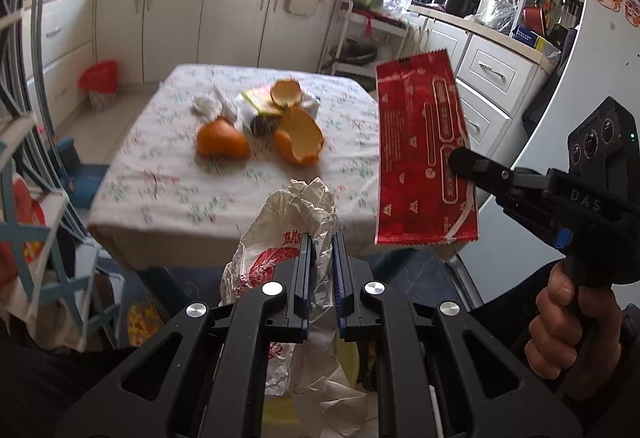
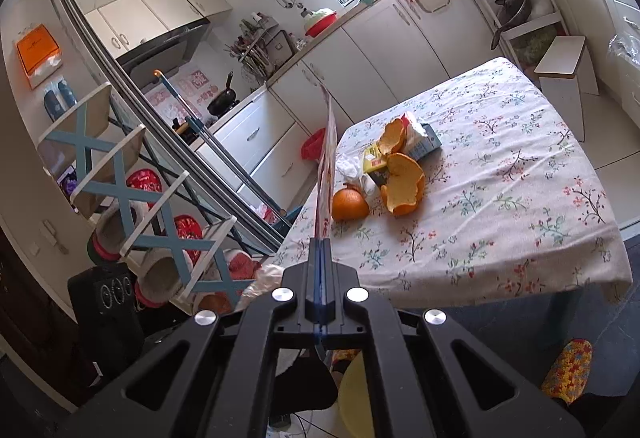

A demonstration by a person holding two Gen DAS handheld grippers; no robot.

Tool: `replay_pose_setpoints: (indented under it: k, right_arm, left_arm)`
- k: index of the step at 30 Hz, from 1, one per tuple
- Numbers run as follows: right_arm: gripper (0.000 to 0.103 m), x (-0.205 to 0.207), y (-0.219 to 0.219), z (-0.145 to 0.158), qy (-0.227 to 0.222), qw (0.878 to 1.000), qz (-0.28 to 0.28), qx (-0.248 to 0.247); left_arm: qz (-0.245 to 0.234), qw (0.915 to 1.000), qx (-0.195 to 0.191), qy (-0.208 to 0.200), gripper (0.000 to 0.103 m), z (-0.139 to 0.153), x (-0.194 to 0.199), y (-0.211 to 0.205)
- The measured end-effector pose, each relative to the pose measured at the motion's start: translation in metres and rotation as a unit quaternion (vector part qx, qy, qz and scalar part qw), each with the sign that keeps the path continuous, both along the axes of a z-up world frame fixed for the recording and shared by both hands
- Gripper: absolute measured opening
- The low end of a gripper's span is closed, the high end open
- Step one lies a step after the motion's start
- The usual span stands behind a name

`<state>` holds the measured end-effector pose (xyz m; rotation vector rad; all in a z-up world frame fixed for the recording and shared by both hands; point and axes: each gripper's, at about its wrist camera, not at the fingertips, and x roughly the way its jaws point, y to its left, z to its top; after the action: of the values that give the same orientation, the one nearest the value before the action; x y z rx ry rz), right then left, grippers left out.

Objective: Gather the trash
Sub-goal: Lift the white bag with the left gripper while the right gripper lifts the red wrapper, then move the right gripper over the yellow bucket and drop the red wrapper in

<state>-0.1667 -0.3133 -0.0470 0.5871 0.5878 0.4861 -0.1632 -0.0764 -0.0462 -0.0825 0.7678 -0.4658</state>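
The left tool (image 1: 321, 238) is pinching the gathered top of a crinkled white plastic bag (image 1: 288, 238) with red print, which hangs off the near edge of the tabletop (image 1: 160, 174). The right tool (image 1: 460, 158), pressed together, pinches a flat red snack wrapper (image 1: 424, 146) by one long edge and holds it in the air beside the tabletop's right side, just right of the bag; its own camera sees the wrapper edge-on (image 2: 326, 174). On the floral-clothed tabletop, well beyond the bag, lies a heap of trash: orange peels (image 1: 300, 138), a whole-looking orange piece (image 1: 220, 140), crumpled white tissue (image 1: 206, 104), a yellow packet (image 1: 260, 98) and a small carton (image 2: 424, 144), all touching or just beside one another.
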Motion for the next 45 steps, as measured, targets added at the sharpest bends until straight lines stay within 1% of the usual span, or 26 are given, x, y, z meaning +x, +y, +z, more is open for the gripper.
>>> replay_pose_setpoints:
  k: [6,13,16,19,21,23,25,26,31,33,36,39,42,45]
  right_arm:
    - [0.001,-0.01,0.004,-0.001,0.001,1.0,0.0,-0.014]
    - [0.001,-0.014,0.007,-0.006,0.009,1.0,0.001,-0.025]
    - [0.001,-0.014,0.011,-0.008,0.013,0.999,0.005,-0.031]
    - [0.001,-0.013,0.014,-0.01,0.016,0.999,0.008,-0.039]
    - [0.001,-0.014,0.016,-0.01,0.017,0.999,0.009,-0.044]
    - [0.001,-0.014,0.018,-0.011,0.019,0.999,0.01,-0.048]
    - [0.001,-0.014,0.019,-0.013,0.022,0.998,0.011,-0.05]
    - [0.001,-0.014,0.021,-0.013,0.024,0.998,0.012,-0.051]
    - [0.001,-0.016,0.033,-0.02,0.037,0.997,0.028,-0.065]
    - [0.001,-0.016,0.041,-0.025,0.047,0.995,0.04,-0.075]
    - [0.001,-0.017,0.059,-0.035,0.07,0.99,0.064,-0.1]
    - [0.001,-0.017,0.078,-0.052,0.099,0.982,0.093,-0.129]
    - [0.001,-0.016,0.094,-0.07,0.128,0.971,0.117,-0.162]
    - [0.001,-0.011,0.106,-0.09,0.161,0.959,0.133,-0.191]
  left_arm:
    - [-0.006,0.9993,-0.001,0.037,0.009,-0.021,-0.002,-0.001]
    - [-0.008,0.9976,0.014,0.068,0.01,-0.038,0.001,-0.003]
    - [-0.01,0.9963,0.02,0.083,0.015,-0.044,0.004,-0.004]
    - [-0.011,0.9952,0.028,0.093,0.023,-0.049,0.005,-0.004]
    - [-0.011,0.9948,0.032,0.096,0.033,-0.051,0.005,-0.004]
    - [-0.008,0.9946,0.036,0.097,0.036,-0.051,0.005,-0.003]
    - [-0.001,0.9949,0.037,0.094,0.039,-0.049,0.006,0.0]
    - [0.005,0.9953,0.037,0.09,0.042,-0.048,0.006,0.002]
    - [0.061,0.9959,0.046,0.049,0.059,-0.034,0.006,0.019]
    - [0.092,0.994,0.051,0.027,0.07,-0.027,0.005,0.027]
    - [0.128,0.9904,0.051,0.004,0.079,-0.019,0.003,0.038]
    - [0.162,0.9861,0.035,-0.009,0.081,-0.011,0.003,0.053]
    - [0.181,0.9831,0.023,-0.014,0.082,-0.007,0.002,0.063]
    - [0.187,0.982,0.017,-0.019,0.083,-0.005,0.001,0.067]
